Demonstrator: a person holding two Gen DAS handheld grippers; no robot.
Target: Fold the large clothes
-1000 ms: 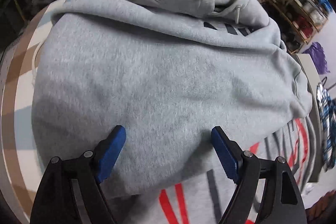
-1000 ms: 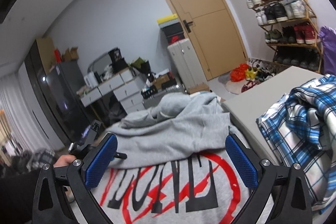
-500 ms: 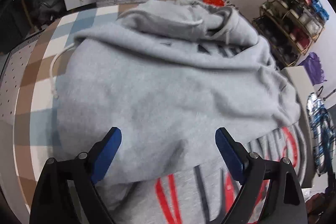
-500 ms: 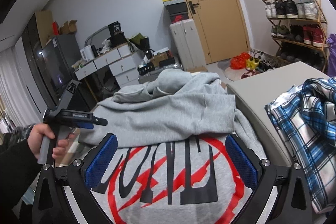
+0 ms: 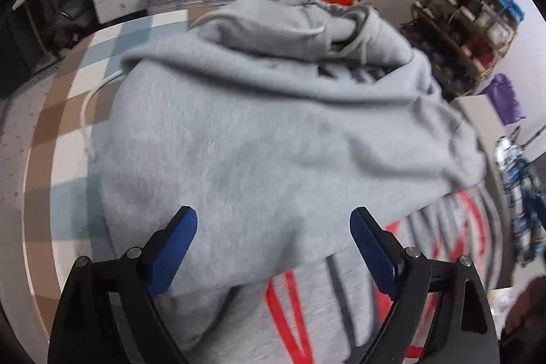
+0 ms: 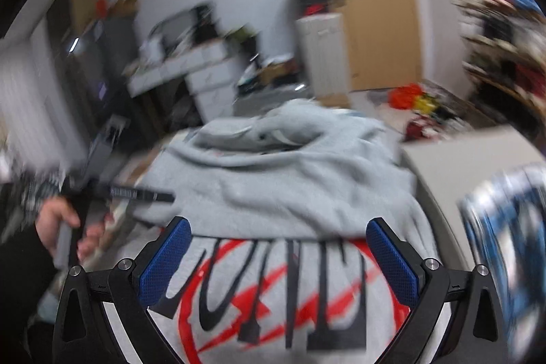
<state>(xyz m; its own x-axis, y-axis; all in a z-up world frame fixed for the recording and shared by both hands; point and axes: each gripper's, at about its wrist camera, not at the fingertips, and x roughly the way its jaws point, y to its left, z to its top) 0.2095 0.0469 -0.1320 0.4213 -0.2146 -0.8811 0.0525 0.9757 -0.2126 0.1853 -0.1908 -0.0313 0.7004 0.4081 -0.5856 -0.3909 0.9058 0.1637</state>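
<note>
Grey hoodie lies half folded beneath our two released claws.

We hold the left claw [image 5: 273, 229] above the grey hoodie [image 5: 259, 139], its blue pads [image 5: 172, 248] spread wide and gripping nothing; the garment rests on a checked brown, white and blue surface [image 5: 68, 111], its upper part folded down over the red and black print [image 6: 273, 289], with the hood [image 5: 290, 23] bunched at the far end and a white drawstring [image 5: 89, 111] trailing off its left edge. Our right claw [image 6: 276, 243] hangs equally wide apart over the print, empty. In the blurred right wrist view our left hand [image 6: 65, 224] grips the other tool beside the hoodie; a blue plaid garment [image 6: 505, 227] lies to the right, a shoe rack [image 5: 467, 19] behind.
</note>
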